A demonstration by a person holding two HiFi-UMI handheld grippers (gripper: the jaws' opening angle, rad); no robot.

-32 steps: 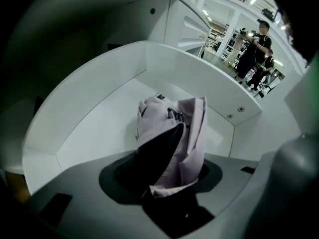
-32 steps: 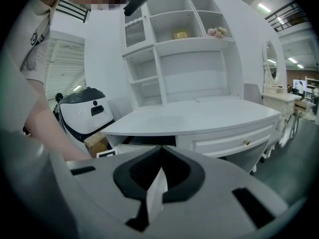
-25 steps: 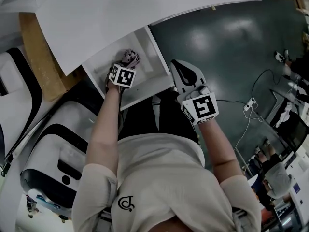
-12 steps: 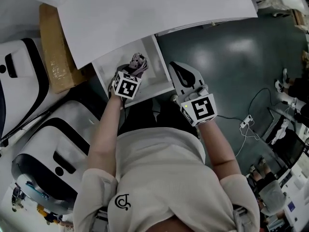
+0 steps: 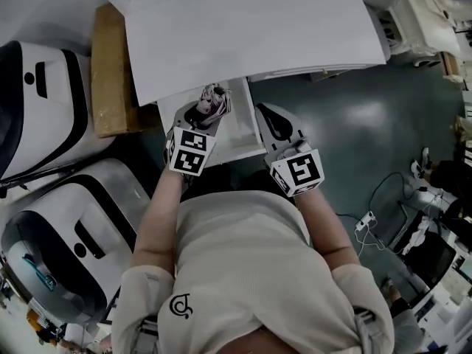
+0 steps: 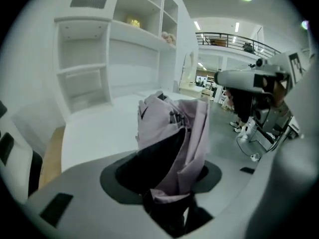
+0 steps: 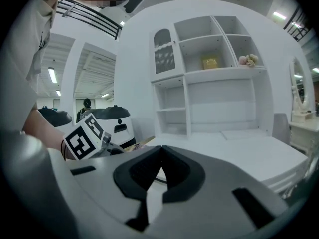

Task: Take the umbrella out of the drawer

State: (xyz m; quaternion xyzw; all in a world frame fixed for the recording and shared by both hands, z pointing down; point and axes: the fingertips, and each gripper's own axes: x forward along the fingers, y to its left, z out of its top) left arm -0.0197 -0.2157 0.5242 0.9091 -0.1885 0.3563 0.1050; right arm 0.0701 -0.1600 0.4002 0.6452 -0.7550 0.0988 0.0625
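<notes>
The left gripper [image 5: 198,116] pinches the umbrella [image 5: 214,98] by loose fabric above the drawer [image 5: 242,133], so it may slip (right gripper [image 5: 267,115] jaws together, empty).

Your right gripper [image 7: 160,156] has its jaws shut tight, with nothing between them. Just left of it you see a marker cube [image 7: 82,139]. Ahead of it stands a white shelf unit [image 7: 209,78].

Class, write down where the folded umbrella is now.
In the head view, the folded umbrella sits clamped in the left tool, over the open drawer at the front edge of the white desk.
</notes>
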